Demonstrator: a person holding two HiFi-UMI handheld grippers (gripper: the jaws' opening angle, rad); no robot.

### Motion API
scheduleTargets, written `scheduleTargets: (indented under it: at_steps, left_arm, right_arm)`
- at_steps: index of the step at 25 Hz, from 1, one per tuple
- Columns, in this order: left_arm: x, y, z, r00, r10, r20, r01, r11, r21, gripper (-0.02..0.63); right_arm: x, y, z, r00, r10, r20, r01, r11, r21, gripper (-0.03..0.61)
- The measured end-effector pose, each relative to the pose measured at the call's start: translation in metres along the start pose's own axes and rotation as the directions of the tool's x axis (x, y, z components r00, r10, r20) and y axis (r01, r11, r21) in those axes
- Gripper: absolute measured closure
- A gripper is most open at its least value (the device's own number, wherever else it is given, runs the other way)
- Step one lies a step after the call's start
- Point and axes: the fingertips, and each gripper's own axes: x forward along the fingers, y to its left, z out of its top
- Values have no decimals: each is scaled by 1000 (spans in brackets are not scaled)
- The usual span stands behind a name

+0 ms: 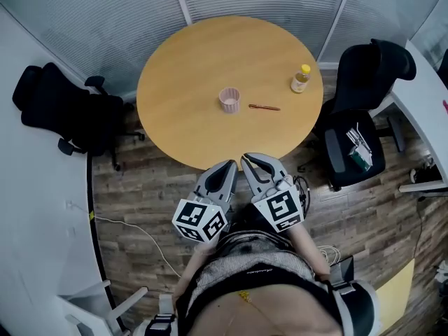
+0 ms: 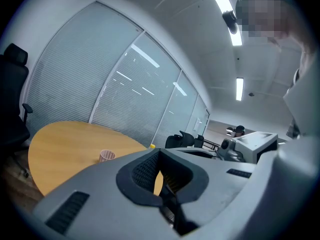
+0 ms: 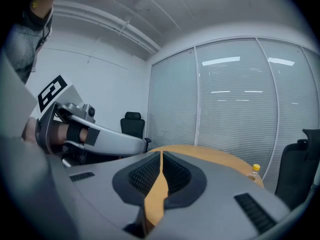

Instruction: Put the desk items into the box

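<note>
Hovering at lower centre with jaws of my left gripper (image 1: 229, 165) and right gripper (image 1: 247, 159) pressed together, empty, I'd pinch the light, stiff pen (image 1: 264, 107), lying mid-tabletop (image 1: 182, 61), across its barrel.

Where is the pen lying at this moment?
In the head view, the pen lies on the round table, just right of the pink cup and below-left of the small bottle.

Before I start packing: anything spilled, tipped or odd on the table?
Nothing spilled or damaged: the pink cup and bottle stand upright, and the pen lies flat between them. One oddity: no box shows in any view.
</note>
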Motion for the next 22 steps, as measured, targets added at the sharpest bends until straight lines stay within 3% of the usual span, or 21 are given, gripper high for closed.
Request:
scheduleTargets:
  at_steps: [11,22]
  left_arm:
    - [32,3,8,997,60,45,-60,998,-17,612]
    - [44,8,7,996,86,28,-85,996,-31,612]
  right_arm:
    - [12,-34,5,998,53,24,-52,998,-32,549]
    - [15,-45,-2,998,59,8,-59,998,-10,549]
